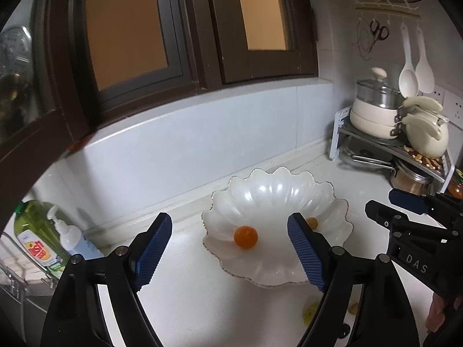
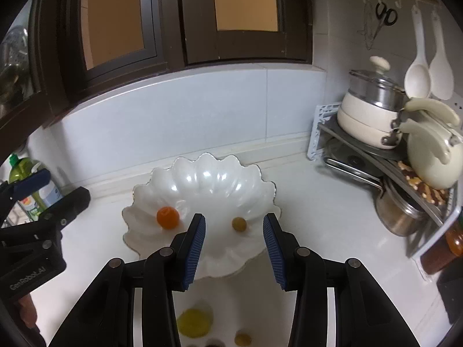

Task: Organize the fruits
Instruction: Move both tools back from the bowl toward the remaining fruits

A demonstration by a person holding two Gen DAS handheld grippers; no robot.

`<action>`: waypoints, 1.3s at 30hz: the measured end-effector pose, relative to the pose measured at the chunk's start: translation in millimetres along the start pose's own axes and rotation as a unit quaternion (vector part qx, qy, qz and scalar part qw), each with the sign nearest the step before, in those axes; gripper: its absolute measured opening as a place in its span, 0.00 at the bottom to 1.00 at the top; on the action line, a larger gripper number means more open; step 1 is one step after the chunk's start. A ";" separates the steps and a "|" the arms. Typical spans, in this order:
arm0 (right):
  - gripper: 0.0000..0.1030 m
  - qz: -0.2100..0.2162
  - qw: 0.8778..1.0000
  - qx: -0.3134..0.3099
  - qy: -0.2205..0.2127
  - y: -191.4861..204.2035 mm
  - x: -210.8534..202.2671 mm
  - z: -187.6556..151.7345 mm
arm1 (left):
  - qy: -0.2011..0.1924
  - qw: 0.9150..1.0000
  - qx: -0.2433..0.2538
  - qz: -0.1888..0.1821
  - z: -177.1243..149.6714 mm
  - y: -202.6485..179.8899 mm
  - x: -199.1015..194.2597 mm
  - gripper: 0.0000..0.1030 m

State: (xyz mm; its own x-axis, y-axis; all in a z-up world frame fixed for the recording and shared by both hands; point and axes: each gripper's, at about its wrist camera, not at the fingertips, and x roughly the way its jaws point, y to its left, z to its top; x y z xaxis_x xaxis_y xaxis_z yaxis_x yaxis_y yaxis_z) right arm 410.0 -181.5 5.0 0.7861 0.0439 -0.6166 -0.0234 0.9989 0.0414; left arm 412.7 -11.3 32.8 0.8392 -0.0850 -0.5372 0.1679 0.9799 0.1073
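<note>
Both grippers empty, jaws apart: left gripper (image 1: 228, 248) wide, right gripper (image 2: 234, 245) narrower. Small orange (image 2: 167, 217) and brownish-yellow fruit (image 2: 239, 224) sit in scalloped white dish (image 2: 202, 173) near table's back edge. More fruit (image 2: 194, 322) waits toward front edge.

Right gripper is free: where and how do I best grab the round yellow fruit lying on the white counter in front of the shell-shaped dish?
Grip the round yellow fruit across its widest middle, coming straight down from above with the right gripper open. It probably has no stem or flat side to favour, and its nearest neighbour, the small olive-yellow fruit, lies apart from it.
</note>
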 end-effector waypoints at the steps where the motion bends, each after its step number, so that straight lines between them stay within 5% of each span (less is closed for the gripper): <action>1: 0.42 -0.001 1.000 0.000 -0.002 1.5 -3.8 -2.0 | -0.004 1.000 -0.001 -0.002 -1.8 0.0 -4.7 0.80; 8: 0.42 -0.003 1.000 0.012 -0.017 3.3 -34.7 -17.6 | -0.030 1.000 -0.005 -0.007 -14.2 2.0 -42.1 0.84; 12: 0.53 -0.012 0.999 0.011 -0.029 4.4 -52.6 -25.8 | -0.038 0.999 -0.008 -0.015 -22.3 4.1 -59.4 0.85; 30: 0.53 -0.041 0.998 0.004 -0.044 4.5 -104.2 -72.4 | -0.054 0.998 0.020 -0.029 -63.7 -11.6 -105.6 0.96; 39: 0.53 -0.061 0.997 0.005 -0.041 5.1 -108.9 -94.6 | -0.012 0.998 0.008 -0.058 -88.1 -15.2 -96.0 0.96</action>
State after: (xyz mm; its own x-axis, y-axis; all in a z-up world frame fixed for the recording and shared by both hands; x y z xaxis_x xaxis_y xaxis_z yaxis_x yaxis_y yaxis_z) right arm 265.8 -179.5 -2.0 0.8302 -0.0798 -0.5517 0.0815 0.9964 -0.0214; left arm 284.0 -2.1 9.1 0.8255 -0.2013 -0.5272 0.2724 0.9603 0.0598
